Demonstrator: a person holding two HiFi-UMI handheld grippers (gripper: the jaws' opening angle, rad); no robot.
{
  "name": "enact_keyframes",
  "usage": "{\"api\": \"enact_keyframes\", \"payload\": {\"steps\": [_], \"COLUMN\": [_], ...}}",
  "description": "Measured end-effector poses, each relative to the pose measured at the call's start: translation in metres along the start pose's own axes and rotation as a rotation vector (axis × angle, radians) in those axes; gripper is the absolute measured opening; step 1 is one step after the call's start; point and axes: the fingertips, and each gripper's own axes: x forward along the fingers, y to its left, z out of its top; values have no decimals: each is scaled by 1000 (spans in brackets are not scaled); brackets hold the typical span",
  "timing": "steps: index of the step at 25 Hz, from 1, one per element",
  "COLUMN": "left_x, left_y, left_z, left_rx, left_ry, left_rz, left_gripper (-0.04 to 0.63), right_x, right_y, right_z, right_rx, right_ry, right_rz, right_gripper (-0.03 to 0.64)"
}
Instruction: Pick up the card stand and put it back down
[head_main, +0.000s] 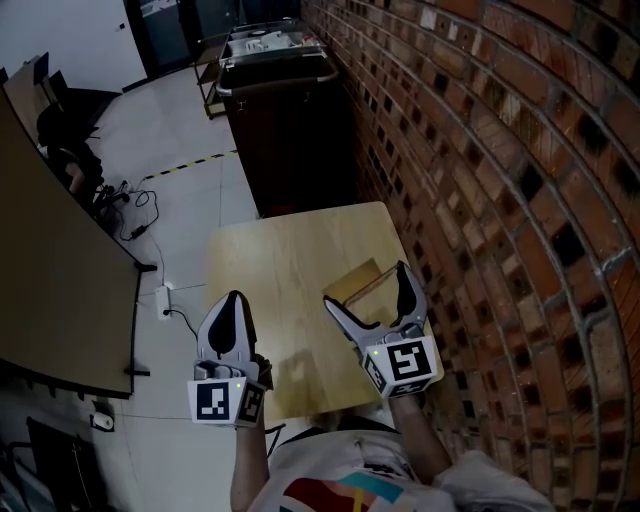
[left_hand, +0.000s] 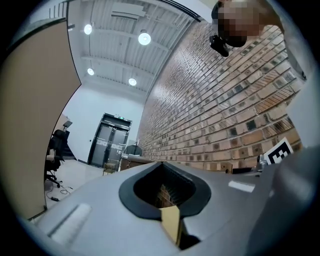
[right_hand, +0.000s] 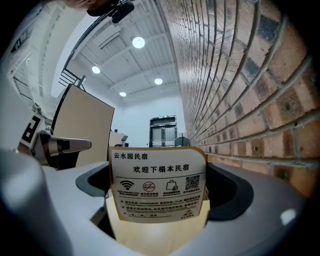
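The card stand (head_main: 362, 283) is a light wooden holder on the right part of the small wooden table (head_main: 285, 260). In the right gripper view its white printed card (right_hand: 157, 187) faces the camera and fills the gap between the jaws. My right gripper (head_main: 367, 288) has one jaw against each side edge of the stand and is shut on it. I cannot tell whether the stand is off the table. My left gripper (head_main: 233, 308) hovers at the table's front left corner, its jaws together and holding nothing.
A brick wall (head_main: 500, 180) runs close along the table's right side. A dark cabinet (head_main: 290, 130) stands right behind the table. To the left lie pale floor with cables (head_main: 150, 250) and a brown partition (head_main: 60, 270).
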Motion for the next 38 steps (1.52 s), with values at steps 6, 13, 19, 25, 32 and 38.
{"api": "enact_keyframes", "payload": {"steps": [6, 13, 19, 25, 32, 38], "left_x": [-6, -2, -1, 0, 5, 4], "left_y": [-2, -6, -4, -1, 1, 18], "left_z": [1, 6, 4, -1, -14, -36], "left_rx": [57, 39, 32, 13, -2, -19], "left_ry": [3, -29, -12, 6, 33, 92], "left_rz": [2, -17, -3, 2, 11, 48], "left_gripper": [5, 5, 6, 6, 6, 5], "right_x": [0, -1, -1, 1, 75, 146], "right_y": [0, -3, -4, -7, -32, -77], "right_z": [7, 10, 11, 7, -5, -54], "right_rx": [14, 21, 19, 23, 30, 19], "right_ry": [-18, -20, -18, -5, 15, 137], "right_rz": [6, -2, -7, -15, -50, -193], "right_gripper": [567, 566, 566, 567, 566, 557]}}
